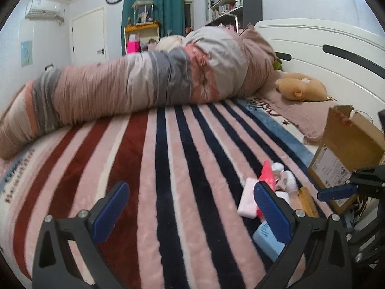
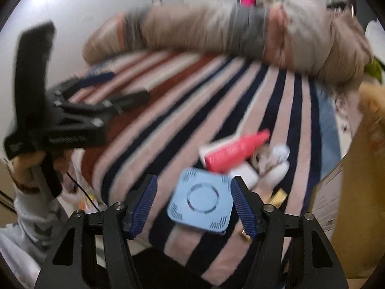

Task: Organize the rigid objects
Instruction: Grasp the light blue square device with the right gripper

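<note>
A: Where is the thing to be picked up?

B: A pale blue square box (image 2: pixel 201 206) lies flat on the striped bed (image 1: pixel 168 168), close to the bed's near edge. It sits straight ahead of the right hand-held gripper (image 2: pixel 193 206), between its two blue pads, which stand wide apart with nothing held. The box looks nearer the right pad than the left; whether it touches I cannot tell, the view is blurred.

A: And the other one?

B: The left hand-held gripper (image 1: pixel 190 213) is also spread wide and empty, aimed across bare stripes. The box is off to its right, half hidden behind its right pad.

A: So which is nearer?

B: The right one, I judge. The box is roughly square, so no long axis matters. A cardboard carton (image 1: pixel 346 149) stands by the bed's right edge, just past a pink bottle (image 2: pixel 234 150)
</note>
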`<state>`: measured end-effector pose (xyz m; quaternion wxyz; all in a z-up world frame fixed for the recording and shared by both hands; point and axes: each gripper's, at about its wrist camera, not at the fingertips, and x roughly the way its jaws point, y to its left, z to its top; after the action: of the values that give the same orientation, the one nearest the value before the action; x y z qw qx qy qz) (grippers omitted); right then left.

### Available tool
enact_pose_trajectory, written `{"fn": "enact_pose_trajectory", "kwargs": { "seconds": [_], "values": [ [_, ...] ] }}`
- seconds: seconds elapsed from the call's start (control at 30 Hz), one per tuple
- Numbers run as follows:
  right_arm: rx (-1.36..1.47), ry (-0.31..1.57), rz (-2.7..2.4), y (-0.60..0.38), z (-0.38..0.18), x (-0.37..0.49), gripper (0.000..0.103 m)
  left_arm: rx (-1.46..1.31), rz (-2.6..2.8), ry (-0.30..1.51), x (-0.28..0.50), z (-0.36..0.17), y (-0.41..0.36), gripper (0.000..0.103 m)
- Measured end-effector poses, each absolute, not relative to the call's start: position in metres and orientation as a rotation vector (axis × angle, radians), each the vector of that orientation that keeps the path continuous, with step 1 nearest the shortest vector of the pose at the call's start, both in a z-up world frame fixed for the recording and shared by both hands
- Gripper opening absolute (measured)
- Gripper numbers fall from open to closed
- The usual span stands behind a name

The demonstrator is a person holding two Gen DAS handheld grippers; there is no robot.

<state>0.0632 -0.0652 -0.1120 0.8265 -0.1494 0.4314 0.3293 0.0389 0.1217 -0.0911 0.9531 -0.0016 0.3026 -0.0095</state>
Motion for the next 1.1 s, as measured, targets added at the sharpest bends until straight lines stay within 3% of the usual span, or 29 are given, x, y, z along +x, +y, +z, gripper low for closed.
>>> {"fn": "enact_pose_trajectory", "kwargs": {
  "seconds": [0.03,0.1,0.27,0.4,0.47,0.53,0.8,1.03,1.1],
  "values": [
    [-0.329,0.951,0.688,-0.063,-0.119,0.068,0.078,-0.022,-0.028,0.622,0.042,-0.099,0.125,0.102],
    [-0.322,1.030,0.677,-0.059,-0.135,0.078,0.084,-0.036,-0.046,0.636,0.046,-0.109,0.127,0.102],
    [-0.330,1.169,0.646,-0.052,-0.159,0.096,0.084,-0.017,-0.077,0.672,0.053,-0.127,0.125,0.102],
    [-0.339,1.245,0.653,-0.042,-0.169,0.106,0.092,-0.034,-0.117,0.705,0.054,-0.133,0.126,0.102],
    [-0.372,1.266,0.644,-0.038,-0.172,0.111,0.092,-0.046,-0.132,0.719,0.054,-0.136,0.128,0.102],
    [-0.389,1.267,0.629,-0.036,-0.173,0.118,0.084,-0.063,-0.159,0.735,0.053,-0.138,0.128,0.102],
    [-0.429,1.079,0.701,-0.028,-0.137,0.096,0.081,-0.155,-0.398,0.764,0.048,-0.130,0.117,0.102],
    [-0.390,0.753,0.812,-0.026,-0.066,0.071,0.081,-0.318,-0.706,0.733,0.053,-0.087,0.094,0.101],
    [-0.400,0.666,0.814,-0.033,-0.052,0.064,0.081,-0.332,-0.753,0.711,0.053,-0.072,0.085,0.085]
  ]
}}
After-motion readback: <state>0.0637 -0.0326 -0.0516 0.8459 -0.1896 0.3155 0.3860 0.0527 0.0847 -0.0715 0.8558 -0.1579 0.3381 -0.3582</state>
